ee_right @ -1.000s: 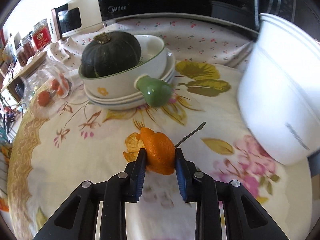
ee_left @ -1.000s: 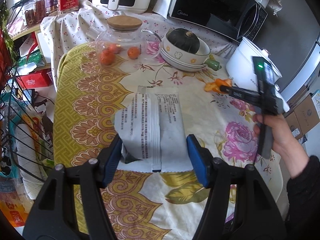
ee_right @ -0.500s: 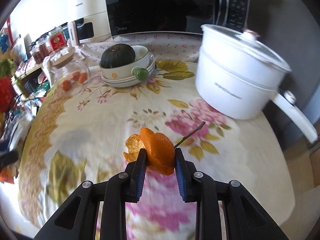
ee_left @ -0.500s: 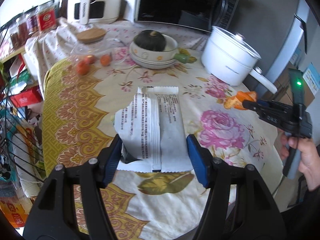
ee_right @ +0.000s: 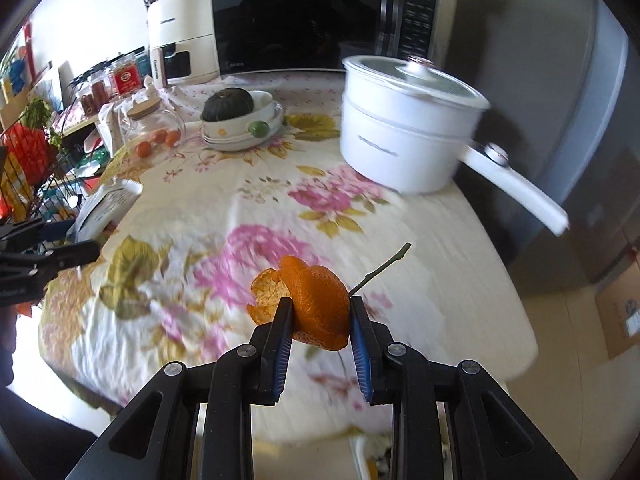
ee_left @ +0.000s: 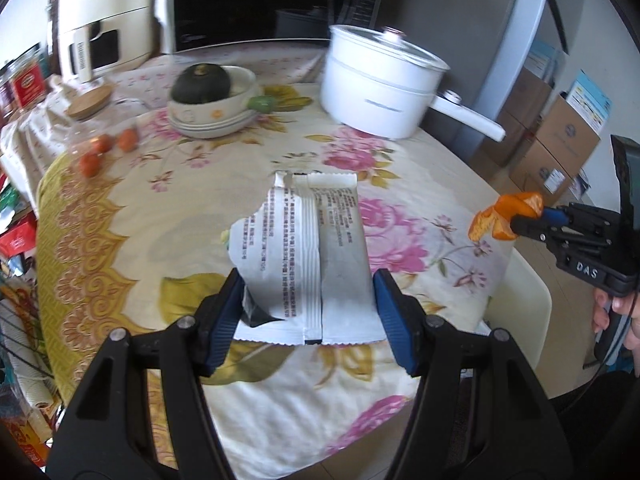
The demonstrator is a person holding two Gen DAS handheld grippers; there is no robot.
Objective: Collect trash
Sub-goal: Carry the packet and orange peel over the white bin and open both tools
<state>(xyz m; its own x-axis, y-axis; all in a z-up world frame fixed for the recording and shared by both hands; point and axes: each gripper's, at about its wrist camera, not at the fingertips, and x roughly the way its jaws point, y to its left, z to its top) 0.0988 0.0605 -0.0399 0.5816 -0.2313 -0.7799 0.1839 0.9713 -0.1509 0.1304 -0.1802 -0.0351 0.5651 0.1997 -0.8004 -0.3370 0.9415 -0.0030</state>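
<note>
Holding a torn white snack wrapper (ee_left: 304,256) in my left gripper (ee_left: 306,308), I am clamping its two side edges, long axis running away toward the white pot (ee_left: 380,92). Right of the wrapper, past the table (ee_left: 132,208) edge, my right gripper (ee_right: 320,330) is pinching an orange peel (ee_right: 316,304), stem pointing toward the pot. Both pieces are riding above the tablecloth. No bin is showing clearly; I judge the right hand nearer the floor side.
</note>
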